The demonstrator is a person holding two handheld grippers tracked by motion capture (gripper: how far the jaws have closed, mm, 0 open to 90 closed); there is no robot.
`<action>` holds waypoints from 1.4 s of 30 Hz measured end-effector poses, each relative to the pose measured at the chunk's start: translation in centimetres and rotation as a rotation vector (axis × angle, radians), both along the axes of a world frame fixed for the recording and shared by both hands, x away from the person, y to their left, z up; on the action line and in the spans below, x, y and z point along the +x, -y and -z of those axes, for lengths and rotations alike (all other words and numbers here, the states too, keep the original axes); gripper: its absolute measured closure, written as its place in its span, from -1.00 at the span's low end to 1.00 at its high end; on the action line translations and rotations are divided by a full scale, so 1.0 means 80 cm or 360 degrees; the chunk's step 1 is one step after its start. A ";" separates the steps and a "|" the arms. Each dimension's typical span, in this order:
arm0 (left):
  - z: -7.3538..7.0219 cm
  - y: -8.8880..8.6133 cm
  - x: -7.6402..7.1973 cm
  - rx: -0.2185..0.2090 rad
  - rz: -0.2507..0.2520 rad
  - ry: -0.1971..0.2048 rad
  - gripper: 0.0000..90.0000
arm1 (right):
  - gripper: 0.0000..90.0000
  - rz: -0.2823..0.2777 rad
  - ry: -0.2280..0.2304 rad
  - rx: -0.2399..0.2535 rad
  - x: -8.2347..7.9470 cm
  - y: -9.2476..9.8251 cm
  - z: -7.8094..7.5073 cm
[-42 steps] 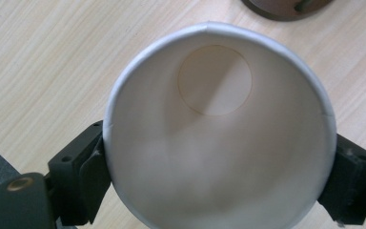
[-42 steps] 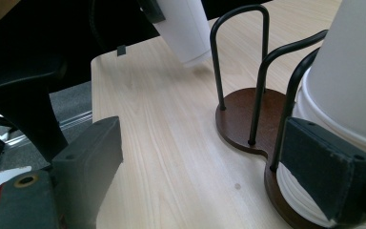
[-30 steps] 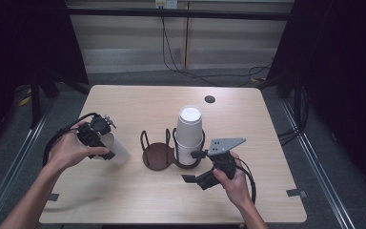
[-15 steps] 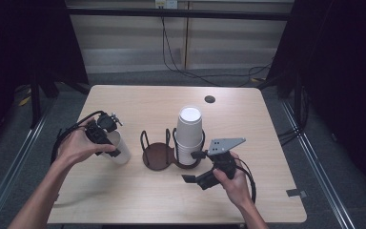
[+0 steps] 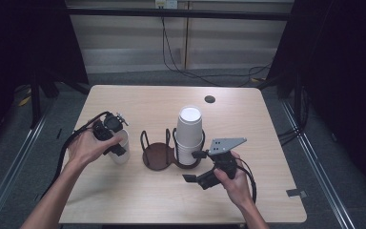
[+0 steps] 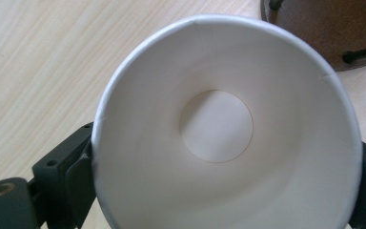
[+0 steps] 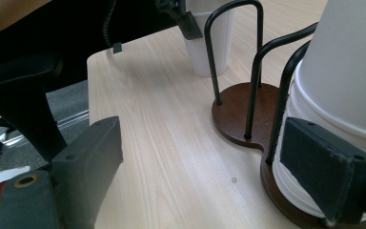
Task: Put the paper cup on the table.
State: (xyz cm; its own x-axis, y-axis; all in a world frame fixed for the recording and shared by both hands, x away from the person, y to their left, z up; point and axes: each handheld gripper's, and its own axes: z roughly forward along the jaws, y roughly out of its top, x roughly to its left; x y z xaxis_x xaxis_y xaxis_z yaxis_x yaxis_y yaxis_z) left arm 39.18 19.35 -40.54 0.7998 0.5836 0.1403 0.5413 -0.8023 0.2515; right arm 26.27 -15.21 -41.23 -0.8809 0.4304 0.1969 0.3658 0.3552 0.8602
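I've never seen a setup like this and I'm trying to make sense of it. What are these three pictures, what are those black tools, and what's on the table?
No robot here: a person sits at a wooden table and holds a hand-operated two-jaw tool in each hand. The high view looks down from above the person. The other two pictures come from small cameras riding on each tool, looking along its black jaws.

The left gripper stands around a single white paper cup set upright on the table; its camera looks straight down into the cup. Its jaws have just been opening with the cup between them, so the cup appears released.

The right gripper is open and holds nothing, one jaw beside the stack of cups. That stack sits in one ring of a dark wire cup holder; the other ring is empty.
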 end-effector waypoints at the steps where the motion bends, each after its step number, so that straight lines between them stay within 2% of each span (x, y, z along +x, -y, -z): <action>1: 0.000 0.000 -0.001 0.0002 0.0000 0.0003 -0.85 | -0.69 0.0002 0.0000 -0.0002 0.000 0.000 0.000; 5: 0.004 -0.006 -0.001 -0.0036 0.0006 0.0005 -0.86 | -0.69 0.0002 -0.0001 -0.0006 0.000 0.000 0.001; 9: 0.008 -0.013 -0.002 -0.0100 0.0048 0.0050 -0.86 | -0.69 0.0003 -0.0003 -0.0003 0.001 0.000 0.001; 11: 0.010 -0.016 0.000 -0.0117 0.0042 0.0024 -0.86 | -0.69 0.0003 -0.0006 -0.0007 0.001 0.000 0.002; 12: 0.012 -0.019 0.000 -0.0146 0.0048 0.0027 -0.86 | -0.69 0.0004 -0.0006 -0.0008 0.001 0.000 0.002; 13: 0.012 -0.021 0.000 -0.0153 0.0023 0.0017 -0.85 | -0.69 0.0003 -0.0006 -0.0008 0.000 0.000 0.002; 15: 0.012 -0.024 -0.001 -0.0168 0.0051 0.0013 -0.85 | -0.69 0.0004 -0.0008 -0.0005 0.001 0.000 0.002; 18: 0.015 -0.029 -0.002 -0.0168 0.0046 -0.0015 -0.85 | -0.69 0.0005 -0.0009 -0.0007 0.001 0.000 0.003; 20: 0.017 -0.031 -0.002 -0.0185 0.0042 0.0016 -0.85 | -0.69 0.0008 -0.0014 -0.0008 0.002 0.000 0.003; 21: 0.019 -0.035 -0.001 -0.0190 0.0028 -0.0014 -0.85 | -0.69 0.0007 -0.0014 -0.0008 0.002 0.000 0.003; 23: 0.022 -0.038 -0.001 -0.0193 0.0027 -0.0027 -0.85 | -0.69 0.0005 -0.0013 -0.0010 0.001 0.000 0.003; 29: 0.030 -0.048 -0.005 -0.0219 -0.0013 -0.0027 -0.85 | -0.69 0.0011 -0.0011 -0.0015 0.001 0.000 0.003; 30: 0.031 -0.051 -0.005 -0.0213 0.0024 -0.0033 -0.85 | -0.69 0.0009 -0.0011 -0.0014 0.001 0.000 0.003; 31: 0.032 -0.054 -0.006 -0.0238 0.0041 -0.0068 -0.82 | -0.69 0.0008 -0.0012 -0.0012 0.001 0.000 0.003; 33: 0.035 -0.059 -0.007 -0.0258 0.0028 -0.0054 -0.68 | -0.69 0.0008 -0.0010 -0.0012 0.000 0.000 0.002; 37: 0.040 -0.069 -0.009 -0.0313 0.0002 -0.0074 -0.68 | -0.69 0.0012 -0.0012 -0.0013 0.001 0.001 0.003; 41: 0.038 -0.077 -0.016 -0.0341 -0.0020 -0.0019 -0.65 | -0.69 0.0019 -0.0018 -0.0011 0.002 0.002 0.004; 42: 0.037 -0.079 -0.018 -0.0350 -0.0005 -0.0003 -0.65 | -0.69 0.0022 -0.0018 -0.0010 0.001 0.002 0.004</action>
State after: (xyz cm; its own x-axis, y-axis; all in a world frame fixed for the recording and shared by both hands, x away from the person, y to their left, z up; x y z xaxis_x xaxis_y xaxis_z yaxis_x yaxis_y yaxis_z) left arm 37.76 25.70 -43.53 0.7982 0.6023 0.0079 0.5443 -0.7267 0.4191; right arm 26.38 -15.38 -41.51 -0.8725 0.4438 0.2043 0.3806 0.3554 0.8537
